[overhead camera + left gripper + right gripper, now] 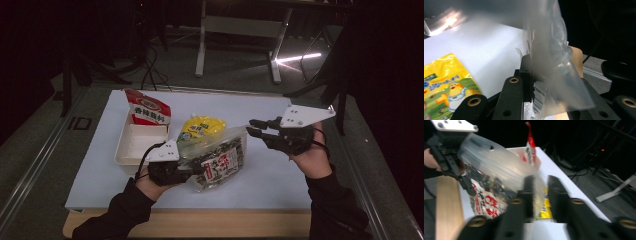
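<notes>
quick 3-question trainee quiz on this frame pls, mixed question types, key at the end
1. True or false: the left gripper is clamped on the clear snack bag.
2. What rests inside the cream tray? A) the yellow pouch B) the red-and-white packet C) the snack bag
3. Which pack lies on the white mat just behind the snack bag?

Key
1. True: its jaws pinch the bag's clear plastic edge, as the left gripper view shows.
2. B: the red-and-white packet leans upright at the tray's far end.
3. The yellow pouch.
</notes>
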Available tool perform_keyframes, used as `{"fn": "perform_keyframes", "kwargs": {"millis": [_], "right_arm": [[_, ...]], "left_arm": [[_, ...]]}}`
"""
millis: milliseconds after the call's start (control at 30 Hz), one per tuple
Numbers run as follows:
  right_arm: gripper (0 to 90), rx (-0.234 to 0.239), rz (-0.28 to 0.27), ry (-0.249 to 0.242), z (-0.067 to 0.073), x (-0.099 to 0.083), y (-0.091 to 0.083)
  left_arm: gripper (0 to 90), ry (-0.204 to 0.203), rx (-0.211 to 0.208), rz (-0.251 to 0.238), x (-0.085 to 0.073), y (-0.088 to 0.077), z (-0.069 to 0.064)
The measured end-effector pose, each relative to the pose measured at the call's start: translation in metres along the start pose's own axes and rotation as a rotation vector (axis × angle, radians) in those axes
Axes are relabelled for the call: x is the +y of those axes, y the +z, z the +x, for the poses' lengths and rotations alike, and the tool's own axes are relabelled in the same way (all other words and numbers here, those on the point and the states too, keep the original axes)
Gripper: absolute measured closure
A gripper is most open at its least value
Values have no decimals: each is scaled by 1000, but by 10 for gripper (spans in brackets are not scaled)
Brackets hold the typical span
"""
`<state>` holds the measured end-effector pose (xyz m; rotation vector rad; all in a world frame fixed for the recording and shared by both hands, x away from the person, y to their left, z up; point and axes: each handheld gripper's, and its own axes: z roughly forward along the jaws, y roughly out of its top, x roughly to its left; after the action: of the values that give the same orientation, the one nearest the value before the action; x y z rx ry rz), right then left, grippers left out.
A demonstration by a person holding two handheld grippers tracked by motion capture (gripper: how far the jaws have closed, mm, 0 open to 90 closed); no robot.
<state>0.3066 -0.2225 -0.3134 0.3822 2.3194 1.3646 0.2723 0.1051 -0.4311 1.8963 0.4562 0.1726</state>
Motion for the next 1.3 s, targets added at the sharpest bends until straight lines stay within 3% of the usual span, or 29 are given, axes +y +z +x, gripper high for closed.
{"fn": "perform_keyframes", "kwargs": {"millis": [100,333,500,700,933,1167,1300], "right_arm": [[618,-30,8,42,-6,-9,1],[457,-50,-1,107,-11,-28,4],[330,-20,8,182,-14,-49,14],[181,27,1,260,-17,-77,33],[141,66,-21,303,-15,-93,40],[148,59,-26,319,-13,-102,41],[149,54,-22,327,-13,-105,41]], "left_arm": [[764,-17,14,-19,4,-10,4],[764,0,32,-57,22,-33,5],[764,34,68,-65,39,-52,6],[764,46,115,-54,52,-75,13],[763,67,170,-34,58,-101,21],[763,60,227,-9,51,-128,34],[763,48,286,21,44,-143,43]]}}
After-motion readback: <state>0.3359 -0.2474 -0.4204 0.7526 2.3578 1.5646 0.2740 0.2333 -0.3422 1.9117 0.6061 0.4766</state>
